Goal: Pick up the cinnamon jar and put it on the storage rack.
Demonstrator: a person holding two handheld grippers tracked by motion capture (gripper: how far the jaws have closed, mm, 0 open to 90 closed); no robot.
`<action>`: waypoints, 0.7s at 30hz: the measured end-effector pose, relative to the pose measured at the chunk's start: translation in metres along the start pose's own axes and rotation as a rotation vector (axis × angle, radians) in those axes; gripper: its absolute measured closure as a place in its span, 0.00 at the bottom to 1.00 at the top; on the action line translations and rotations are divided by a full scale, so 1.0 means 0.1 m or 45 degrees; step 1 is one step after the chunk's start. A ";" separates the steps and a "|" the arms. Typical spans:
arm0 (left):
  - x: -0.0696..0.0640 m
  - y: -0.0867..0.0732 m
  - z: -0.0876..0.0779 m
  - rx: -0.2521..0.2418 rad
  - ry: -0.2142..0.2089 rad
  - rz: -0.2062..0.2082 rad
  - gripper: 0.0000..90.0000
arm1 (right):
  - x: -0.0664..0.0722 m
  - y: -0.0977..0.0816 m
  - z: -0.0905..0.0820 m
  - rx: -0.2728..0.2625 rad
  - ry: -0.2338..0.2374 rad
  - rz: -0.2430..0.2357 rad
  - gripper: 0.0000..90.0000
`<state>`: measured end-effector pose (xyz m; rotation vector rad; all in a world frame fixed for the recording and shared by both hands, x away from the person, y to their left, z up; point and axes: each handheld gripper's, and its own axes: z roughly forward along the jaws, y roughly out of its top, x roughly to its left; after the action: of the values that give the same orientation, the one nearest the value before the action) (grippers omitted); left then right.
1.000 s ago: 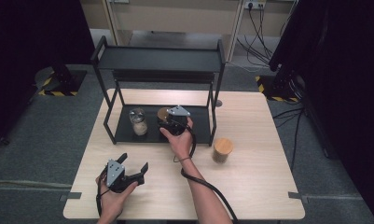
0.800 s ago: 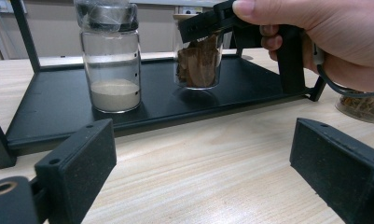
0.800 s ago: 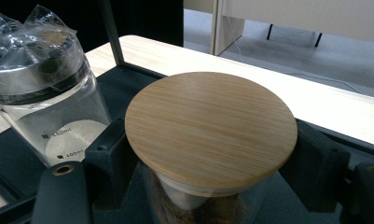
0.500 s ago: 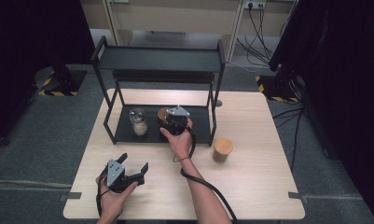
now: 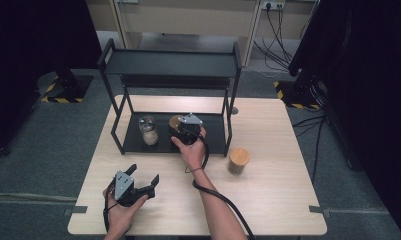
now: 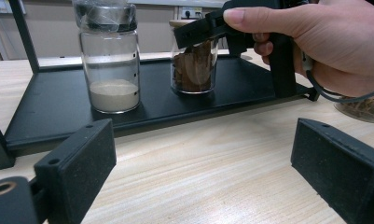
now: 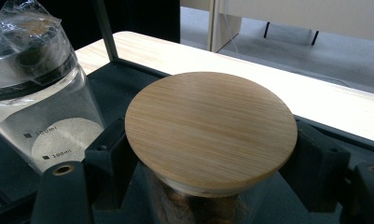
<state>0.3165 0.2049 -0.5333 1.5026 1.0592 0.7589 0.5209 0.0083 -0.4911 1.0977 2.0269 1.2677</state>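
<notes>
A glass jar with a bamboo lid (image 7: pixel 210 126) and brown contents (image 6: pixel 194 67) stands on the lower tier of a black shelf rack (image 5: pixel 213 131). My right gripper (image 5: pixel 181 131) is shut on it just under the lid, with a finger (image 7: pixel 105 154) on each side. To its left on the same tier stands a clear jar (image 5: pixel 148 129) with pale sand in the bottom and a clear wrapped top (image 6: pixel 105 16). Near the table's front left, my left gripper (image 5: pixel 144 173) rests open with nothing between its jaws, facing the rack.
A second bamboo-lidded jar (image 5: pixel 238 160) stands on the wooden table (image 5: pixel 278 200) just right of the rack. The rack's upper tier (image 5: pixel 170 64) overhangs the jars. A cable (image 5: pixel 223 200) trails from the right gripper along the forearm.
</notes>
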 end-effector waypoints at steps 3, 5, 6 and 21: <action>0.00 0.00 0.00 0.000 0.000 0.002 0.07 | 0.00 0.00 0.01 -0.001 -0.003 -0.004 0.29; 0.00 0.00 0.00 0.000 0.000 0.004 0.07 | 0.00 0.00 0.01 -0.002 -0.004 -0.003 0.29; 0.00 0.00 0.00 0.000 0.000 0.004 0.07 | 0.00 0.00 0.02 -0.002 -0.004 -0.004 0.29; -0.01 0.00 0.00 0.000 -0.003 0.005 0.07 | -0.01 -0.01 0.05 -0.011 -0.021 -0.018 0.29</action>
<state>0.3162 0.2039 -0.5333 1.5055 1.0551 0.7599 0.5251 0.0099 -0.4940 1.0850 2.0117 1.2548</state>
